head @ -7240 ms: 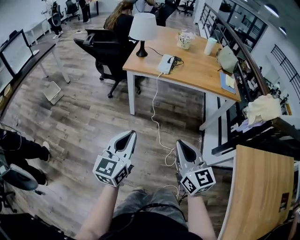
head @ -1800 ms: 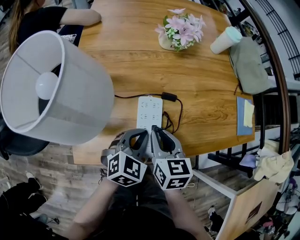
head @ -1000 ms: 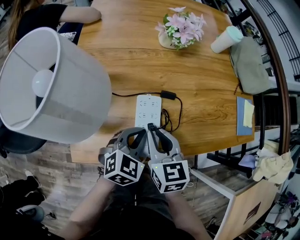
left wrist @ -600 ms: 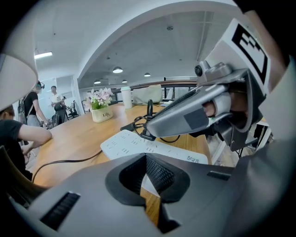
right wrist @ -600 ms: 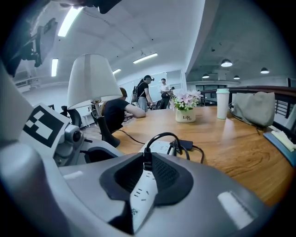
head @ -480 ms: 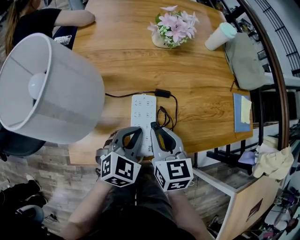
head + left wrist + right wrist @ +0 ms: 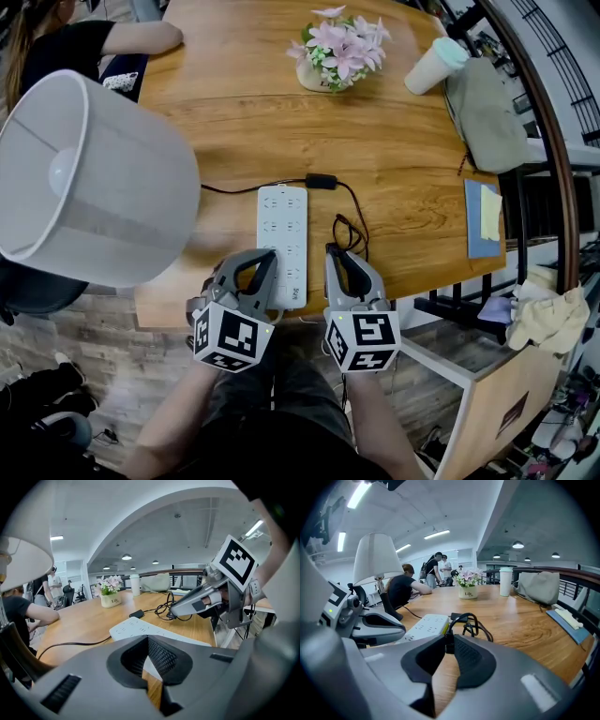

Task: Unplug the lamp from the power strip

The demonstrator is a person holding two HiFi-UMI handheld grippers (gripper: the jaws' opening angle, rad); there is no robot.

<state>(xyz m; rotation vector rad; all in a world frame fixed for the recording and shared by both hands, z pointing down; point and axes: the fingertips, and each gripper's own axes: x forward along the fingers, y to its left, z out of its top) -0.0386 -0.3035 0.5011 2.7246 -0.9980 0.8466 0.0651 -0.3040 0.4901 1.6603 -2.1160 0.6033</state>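
Observation:
A white power strip (image 7: pixel 282 239) lies on the wooden table (image 7: pixel 403 159), beside the white-shaded lamp (image 7: pixel 94 178). My right gripper (image 7: pixel 331 248) is shut on a black plug (image 7: pixel 448 639), held just right of the strip and apart from it. The plug's looped black cable (image 7: pixel 349 230) trails from the tips. My left gripper (image 7: pixel 270 255) is shut, its tips over the strip's near left edge; contact cannot be told. A black adapter (image 7: pixel 322 181) sits at the strip's far end, joined to the lamp cord. From the left gripper view the strip (image 7: pixel 136 629) shows past the jaws.
A flower pot (image 7: pixel 337 52), a lidded cup (image 7: pixel 427 66), a grey bag (image 7: pixel 487 108) and a blue notebook (image 7: pixel 483 216) sit on the table's far and right parts. A person (image 7: pixel 84 42) sits at the far left. The table's near edge (image 7: pixel 281 314) lies under my grippers.
My right gripper has moved right, off the strip's edge, taking the black plug and its cable loop with it. The left gripper stays at the strip's near end.

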